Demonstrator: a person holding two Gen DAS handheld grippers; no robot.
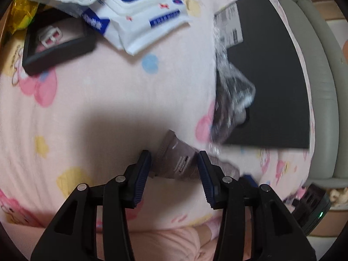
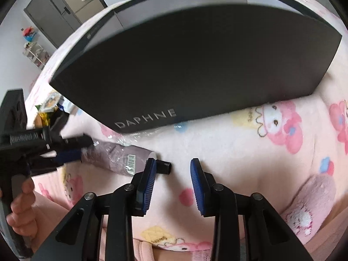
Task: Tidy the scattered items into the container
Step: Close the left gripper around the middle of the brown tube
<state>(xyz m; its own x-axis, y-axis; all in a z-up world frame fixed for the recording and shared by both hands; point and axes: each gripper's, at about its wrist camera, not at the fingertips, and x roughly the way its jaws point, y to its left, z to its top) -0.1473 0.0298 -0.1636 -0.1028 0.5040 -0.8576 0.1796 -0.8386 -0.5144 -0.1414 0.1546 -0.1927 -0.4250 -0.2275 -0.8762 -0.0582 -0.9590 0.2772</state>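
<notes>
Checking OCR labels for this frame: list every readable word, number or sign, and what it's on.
"DAPHNE": side of the black box.
White cross on red shield: wipes pack; its blue-band text is blurred.
Barcode: mauve tube; digits too small.
White shipping label on the box: print unreadable.
Tube print in the left wrist view: blurred.

left gripper (image 1: 175,163) fingers (image 1: 142,169) clamped (angled down), right gripper (image 2: 173,174) parted

A pink cartoon-print blanket (image 2: 250,152) covers the bed; grey door (image 2: 50,19) behind.
</notes>
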